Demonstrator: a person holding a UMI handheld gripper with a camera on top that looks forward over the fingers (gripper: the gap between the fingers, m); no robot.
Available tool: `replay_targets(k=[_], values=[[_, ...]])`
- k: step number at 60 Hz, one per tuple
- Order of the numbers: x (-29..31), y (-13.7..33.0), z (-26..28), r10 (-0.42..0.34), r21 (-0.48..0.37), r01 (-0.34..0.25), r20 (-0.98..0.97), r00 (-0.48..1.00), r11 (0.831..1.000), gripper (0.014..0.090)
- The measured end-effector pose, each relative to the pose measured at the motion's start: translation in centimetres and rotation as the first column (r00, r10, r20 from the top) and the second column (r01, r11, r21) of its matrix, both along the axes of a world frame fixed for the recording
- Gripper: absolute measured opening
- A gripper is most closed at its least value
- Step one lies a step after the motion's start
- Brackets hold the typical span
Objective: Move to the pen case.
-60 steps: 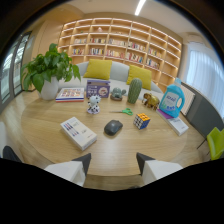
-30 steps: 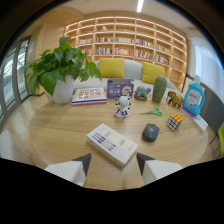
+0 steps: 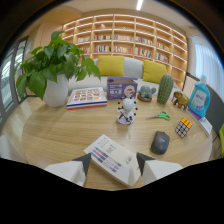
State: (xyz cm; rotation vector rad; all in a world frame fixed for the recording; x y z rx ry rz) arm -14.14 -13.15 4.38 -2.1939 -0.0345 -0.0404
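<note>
The pen case is a flat white rectangular box with printed lines, lying at an angle on the wooden table. Its near end lies between my two fingers and its far end reaches just ahead of them. My gripper is open, with a pale fingertip on each side of the case and a gap at both sides. The case rests on the table on its own.
A grey mouse lies just right of the case, with a Rubik's cube and scissors beyond it. A small figurine, purple box, book, potted plant, cactus and blue bottle stand farther back.
The gripper has advanced and swung left toward the case. The case went from well ahead on the left to lying between the fingers, and the other objects have shifted right.
</note>
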Motion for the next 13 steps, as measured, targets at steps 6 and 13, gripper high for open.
replay_targets(k=[6, 13], values=[[0.17, 0.15, -0.11, -0.005, -0.002, 0.005, -0.005, 1.000, 1.000, 0.0864], [0.28, 0.03, -0.31, -0.005, -0.007, 0.005, -0.001, 1.000, 1.000, 0.0863]])
